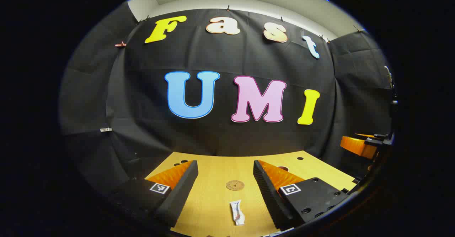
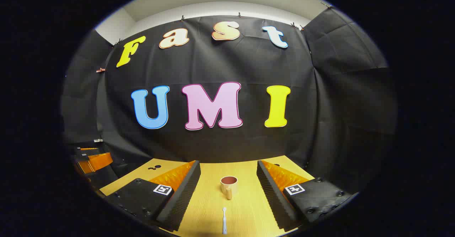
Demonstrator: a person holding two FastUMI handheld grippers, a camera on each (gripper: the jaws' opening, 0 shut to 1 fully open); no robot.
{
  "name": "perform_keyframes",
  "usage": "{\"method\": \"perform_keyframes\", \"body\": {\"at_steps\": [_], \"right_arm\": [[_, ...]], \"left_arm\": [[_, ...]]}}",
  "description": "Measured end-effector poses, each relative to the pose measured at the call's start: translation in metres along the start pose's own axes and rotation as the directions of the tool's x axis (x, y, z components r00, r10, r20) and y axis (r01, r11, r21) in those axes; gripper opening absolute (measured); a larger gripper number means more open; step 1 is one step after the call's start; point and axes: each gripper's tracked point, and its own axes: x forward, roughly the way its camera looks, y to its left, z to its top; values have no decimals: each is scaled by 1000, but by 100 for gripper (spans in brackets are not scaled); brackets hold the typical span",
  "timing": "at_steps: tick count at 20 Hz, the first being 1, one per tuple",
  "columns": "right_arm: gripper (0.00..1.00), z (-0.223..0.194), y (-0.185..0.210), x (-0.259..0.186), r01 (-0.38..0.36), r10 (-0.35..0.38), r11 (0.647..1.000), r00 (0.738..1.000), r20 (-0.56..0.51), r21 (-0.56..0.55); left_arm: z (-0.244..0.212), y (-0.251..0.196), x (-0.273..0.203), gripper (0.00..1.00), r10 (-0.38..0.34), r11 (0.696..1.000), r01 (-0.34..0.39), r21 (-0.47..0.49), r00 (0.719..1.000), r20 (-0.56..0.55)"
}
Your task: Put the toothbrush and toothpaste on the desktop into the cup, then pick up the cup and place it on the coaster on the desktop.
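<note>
In the left gripper view a white toothpaste tube (image 1: 237, 212) lies on the wooden desktop (image 1: 213, 201), just ahead of my open left gripper (image 1: 225, 174). A round brown coaster (image 1: 235, 185) lies beyond the tube, between the fingers. In the right gripper view a white toothbrush (image 2: 224, 220) lies lengthwise on the desktop (image 2: 245, 212), in line with my open right gripper (image 2: 228, 174). Behind it stands an upright beige cup (image 2: 228, 185) with a dark inside and its handle toward me. Nothing sits between either pair of fingers.
The black cloth wall rises right behind the desktop's far edge. Small holes (image 1: 300, 158) mark the table's back corners. The right gripper (image 1: 362, 145) appears at the right rim of the left gripper view, and the left gripper (image 2: 93, 160) at the left rim of the right gripper view.
</note>
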Motion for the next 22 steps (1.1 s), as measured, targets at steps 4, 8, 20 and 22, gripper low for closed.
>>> {"method": "perform_keyframes", "body": {"at_steps": [4, 8, 20, 22], "right_arm": [[98, -20, -3, 14, -31, 34, 998, 997, -68, 51], [98, -22, -3, 30, -36, 40, 998, 997, -70, 56], [98, -36, -4, 61, -115, 123, 991, 986, -109, 73], [98, -37, -6, 67, -121, 129, 990, 985, -116, 79]], "left_arm": [[-6, -7, 10, 97, 12, 1000, -12, 7, 1000, -12], [-25, -9, 20, 97, 37, 999, -36, 3, 998, -57], [-52, -20, 37, 97, 46, 999, -48, -14, 991, -128], [-61, -25, 42, 97, 36, 999, -41, -29, 987, -157]]}}
